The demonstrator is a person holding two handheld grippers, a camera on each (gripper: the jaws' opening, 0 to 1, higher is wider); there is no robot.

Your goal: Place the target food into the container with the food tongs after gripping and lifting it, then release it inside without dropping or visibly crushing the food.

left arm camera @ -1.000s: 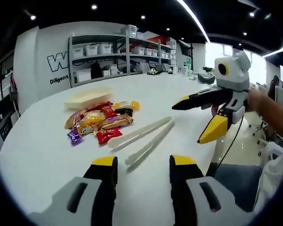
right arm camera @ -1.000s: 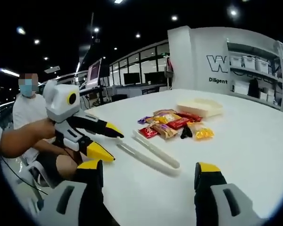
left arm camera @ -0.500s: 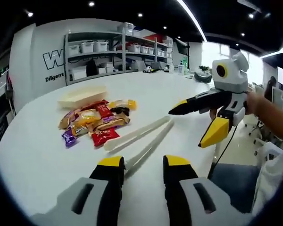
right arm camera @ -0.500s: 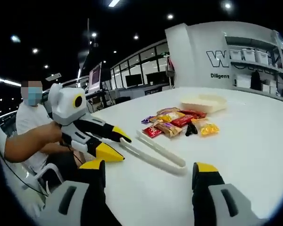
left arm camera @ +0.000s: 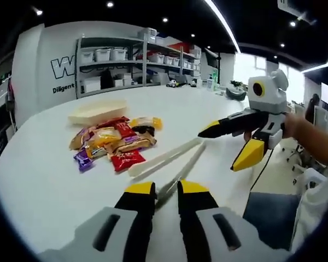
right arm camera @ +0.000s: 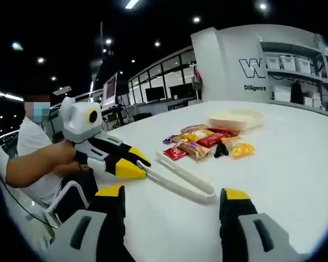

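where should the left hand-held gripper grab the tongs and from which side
Best at the joined hinge end of the tongs, the end lying nearest the left hand-held gripper, coming along their length from that near end. The two arms meet there and splay apart toward the snack pile, leaving the tips free.

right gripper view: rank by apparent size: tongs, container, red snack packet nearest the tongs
1. Tongs, longest by far, though nearest the camera.
2. Container, farther off, so likely understated.
3. Red snack packet, clearly smallest.
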